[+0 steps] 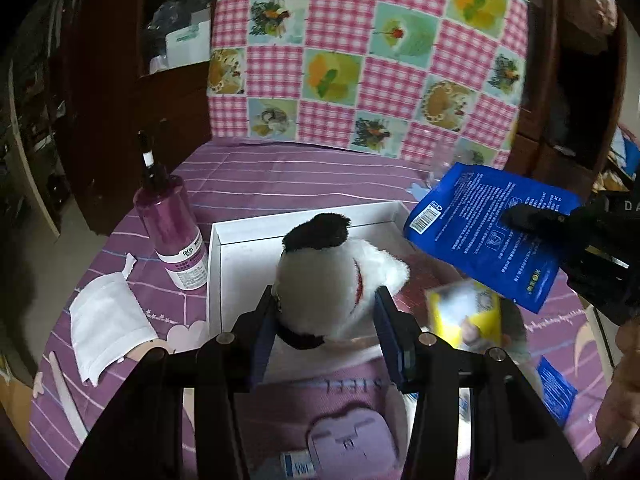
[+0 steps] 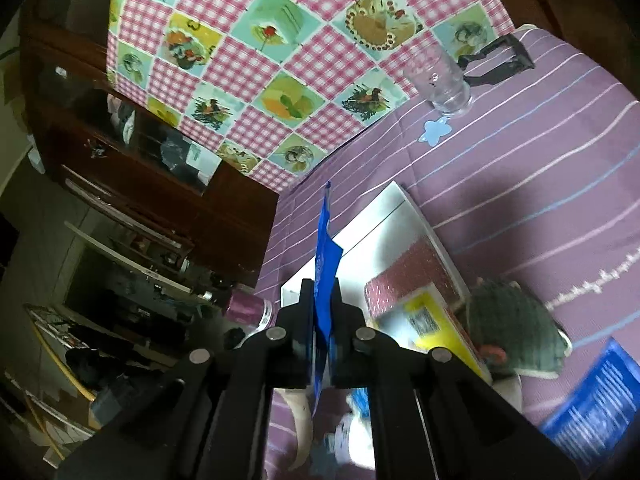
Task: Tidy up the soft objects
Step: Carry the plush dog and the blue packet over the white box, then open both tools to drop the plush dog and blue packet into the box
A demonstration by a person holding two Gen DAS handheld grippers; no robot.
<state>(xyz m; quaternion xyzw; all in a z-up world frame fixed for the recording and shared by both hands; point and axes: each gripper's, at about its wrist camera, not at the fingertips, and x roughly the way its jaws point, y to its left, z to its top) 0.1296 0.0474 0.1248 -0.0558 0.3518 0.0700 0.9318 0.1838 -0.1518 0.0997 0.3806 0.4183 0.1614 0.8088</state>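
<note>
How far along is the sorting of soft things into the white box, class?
Done: little; the white box holds a red and yellow carton.

In hand: the left tool grips the plush toy over the box; the right tool pinches a blue packet.

Left: the white cloth and grey knitted item lie outside.

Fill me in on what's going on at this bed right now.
A person works with two handheld grippers over a purple striped bedspread. The left gripper is clamped on a white plush toy with a black ear, held over an open white box. The right gripper is shut on a flat blue packet, lifted above the box's right corner. A purple bottle stands left of the box.
</note>
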